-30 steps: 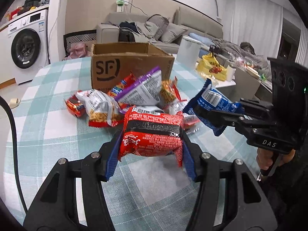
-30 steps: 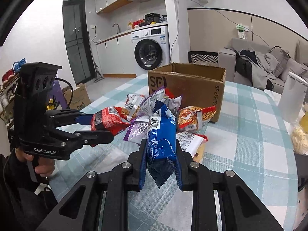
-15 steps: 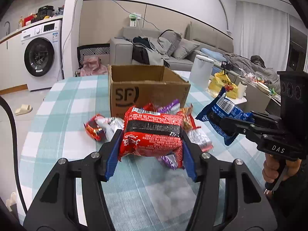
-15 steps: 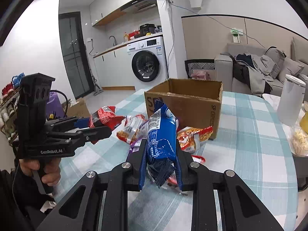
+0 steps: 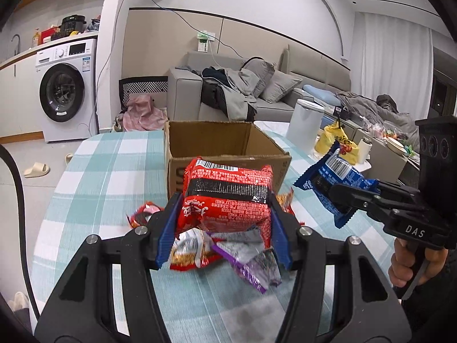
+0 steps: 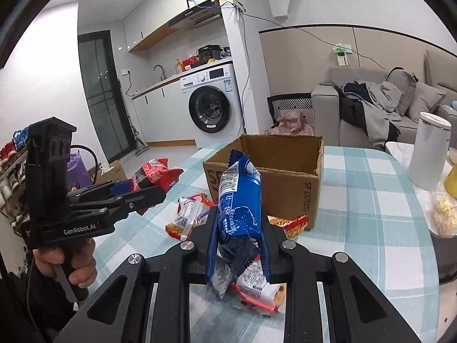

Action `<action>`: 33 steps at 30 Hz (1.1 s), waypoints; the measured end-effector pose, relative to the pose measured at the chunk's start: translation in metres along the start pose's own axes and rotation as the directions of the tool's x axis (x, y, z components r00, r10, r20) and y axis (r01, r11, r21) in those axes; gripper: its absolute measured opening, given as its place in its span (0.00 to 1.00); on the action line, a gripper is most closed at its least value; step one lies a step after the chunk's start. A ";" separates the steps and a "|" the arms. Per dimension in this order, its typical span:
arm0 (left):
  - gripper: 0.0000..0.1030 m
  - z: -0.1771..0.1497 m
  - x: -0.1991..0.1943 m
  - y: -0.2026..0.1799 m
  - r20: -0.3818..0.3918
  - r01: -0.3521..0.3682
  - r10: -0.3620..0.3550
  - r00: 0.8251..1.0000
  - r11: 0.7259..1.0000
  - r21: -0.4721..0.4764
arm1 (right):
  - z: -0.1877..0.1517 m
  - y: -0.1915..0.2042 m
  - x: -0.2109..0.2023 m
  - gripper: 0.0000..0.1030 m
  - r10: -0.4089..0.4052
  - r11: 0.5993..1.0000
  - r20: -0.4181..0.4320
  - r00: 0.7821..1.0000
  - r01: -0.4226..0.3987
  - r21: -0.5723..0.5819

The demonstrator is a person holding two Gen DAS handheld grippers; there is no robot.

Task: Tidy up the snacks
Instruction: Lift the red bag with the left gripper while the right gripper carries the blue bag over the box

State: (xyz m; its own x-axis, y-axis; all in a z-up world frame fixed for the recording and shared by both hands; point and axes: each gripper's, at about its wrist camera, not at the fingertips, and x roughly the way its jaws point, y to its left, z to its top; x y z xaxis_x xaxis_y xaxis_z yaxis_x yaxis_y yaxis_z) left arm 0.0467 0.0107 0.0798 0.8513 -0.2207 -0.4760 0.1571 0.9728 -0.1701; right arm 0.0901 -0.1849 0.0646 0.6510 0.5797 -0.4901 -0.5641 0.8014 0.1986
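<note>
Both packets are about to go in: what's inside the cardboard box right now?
The cardboard box is open. Both views show only bare inner walls; no snack shows inside. Its floor is hidden by the near wall and by the red packet, so contents low down can't be ruled out.

Both wrist views look down-forward, close; share cardboard box (image 5: 225, 145) (image 6: 288, 177)

The cardboard box (image 5: 225, 143) is open-topped and unobstructed; loose snack packets (image 5: 228, 251) clutter the table (image 5: 108, 171) before it.
</note>
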 end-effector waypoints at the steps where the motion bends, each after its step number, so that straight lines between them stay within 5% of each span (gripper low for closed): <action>1: 0.53 0.004 0.002 0.000 0.003 -0.004 0.004 1.000 1.000 -0.002 | 0.003 -0.001 0.001 0.24 -0.003 1.000 0.003 1.000 0.003 0.007; 33: 0.53 0.056 0.102 0.004 -0.008 -0.070 0.070 0.998 0.998 0.003 | 0.053 -0.040 0.063 0.24 -0.037 0.994 -0.020 0.999 0.039 0.103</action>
State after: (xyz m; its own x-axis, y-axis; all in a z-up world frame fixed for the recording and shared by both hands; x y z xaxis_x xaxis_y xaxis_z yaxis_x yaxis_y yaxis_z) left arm 0.1622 -0.0034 0.0794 0.8560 -0.1531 -0.4938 0.0988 0.9860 -0.1344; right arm 0.1811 -0.1727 0.0709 0.6611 0.5465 -0.5141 -0.4831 0.8343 0.2656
